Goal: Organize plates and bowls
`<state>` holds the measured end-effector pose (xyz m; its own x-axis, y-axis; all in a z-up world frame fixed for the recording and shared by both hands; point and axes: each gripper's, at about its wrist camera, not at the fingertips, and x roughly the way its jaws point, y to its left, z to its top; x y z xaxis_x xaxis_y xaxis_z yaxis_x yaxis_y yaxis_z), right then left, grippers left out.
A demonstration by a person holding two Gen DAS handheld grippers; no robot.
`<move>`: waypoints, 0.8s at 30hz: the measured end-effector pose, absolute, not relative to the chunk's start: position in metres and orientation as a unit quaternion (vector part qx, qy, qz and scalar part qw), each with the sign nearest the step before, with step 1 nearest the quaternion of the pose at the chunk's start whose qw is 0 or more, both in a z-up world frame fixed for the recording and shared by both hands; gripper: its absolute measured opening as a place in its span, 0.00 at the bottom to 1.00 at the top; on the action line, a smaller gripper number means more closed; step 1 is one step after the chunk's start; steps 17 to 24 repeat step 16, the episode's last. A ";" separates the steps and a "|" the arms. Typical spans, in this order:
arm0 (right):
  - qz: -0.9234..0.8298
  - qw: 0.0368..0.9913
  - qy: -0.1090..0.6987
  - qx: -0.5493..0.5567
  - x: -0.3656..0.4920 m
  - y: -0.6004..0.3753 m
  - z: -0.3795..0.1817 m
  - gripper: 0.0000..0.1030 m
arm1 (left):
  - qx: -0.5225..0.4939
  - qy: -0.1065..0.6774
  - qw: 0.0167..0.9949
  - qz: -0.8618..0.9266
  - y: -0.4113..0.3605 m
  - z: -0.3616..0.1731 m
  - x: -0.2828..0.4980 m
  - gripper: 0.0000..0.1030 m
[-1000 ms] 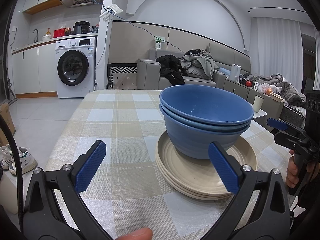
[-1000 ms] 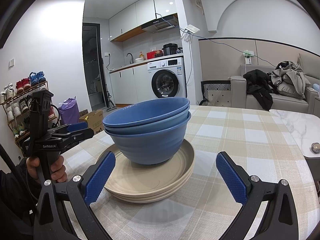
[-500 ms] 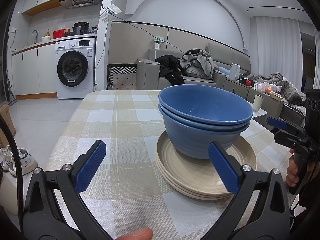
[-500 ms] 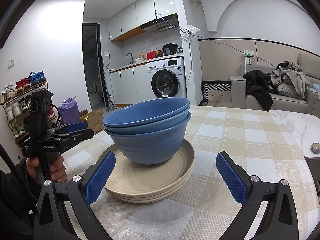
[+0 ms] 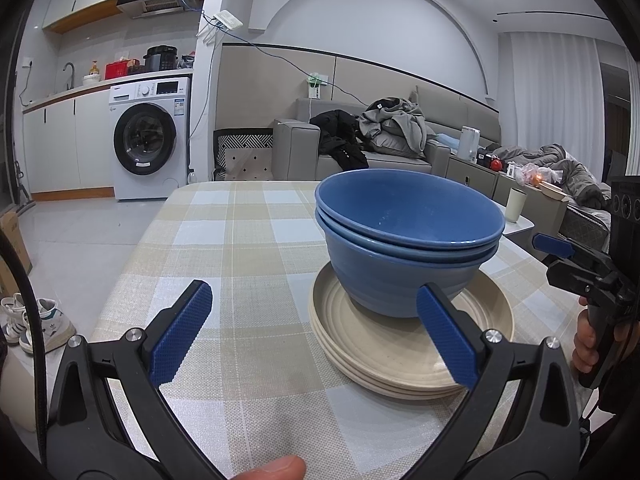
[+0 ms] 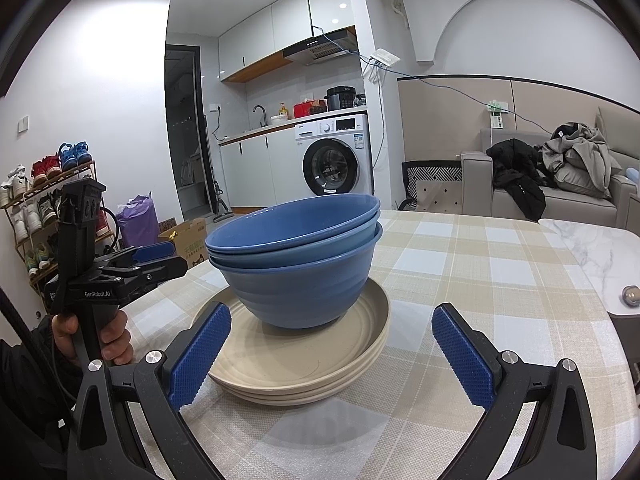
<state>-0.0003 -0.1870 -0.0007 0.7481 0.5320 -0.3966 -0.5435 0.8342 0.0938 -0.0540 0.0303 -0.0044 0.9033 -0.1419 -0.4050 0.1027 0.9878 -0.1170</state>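
Three nested blue bowls point(image 5: 404, 240) stand on a stack of three beige plates point(image 5: 384, 356) on the checked tablecloth; they also show in the right wrist view, bowls point(image 6: 296, 264) on plates point(image 6: 296, 364). My left gripper point(image 5: 314, 336) is open and empty, held just short of the stack, which lies to its right. My right gripper point(image 6: 330, 356) is open and empty, facing the stack from the other side. Each gripper shows in the other's view: the right one point(image 5: 560, 248) and the left one point(image 6: 156, 256).
The table point(image 5: 240, 248) has its left edge near the plates' side, with floor, shoes point(image 5: 36, 320) and a washing machine point(image 5: 150, 136) beyond. A marble side table point(image 6: 592, 248) adjoins on the right. A sofa with clothes point(image 6: 560, 176) stands behind.
Almost nothing has changed. The left wrist view has shifted very slightly, and both grippers stay open and still near the stack.
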 end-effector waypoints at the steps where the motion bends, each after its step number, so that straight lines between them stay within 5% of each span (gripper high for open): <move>1: 0.288 0.935 0.207 -0.014 0.000 -0.187 0.000 1.00 | -0.047 0.211 0.974 -0.063 0.030 -0.004 -0.054 0.99; 24: 0.288 0.932 0.218 -0.012 0.004 -0.188 -0.005 1.00 | -0.038 0.206 0.975 -0.069 0.033 -0.003 -0.050 0.99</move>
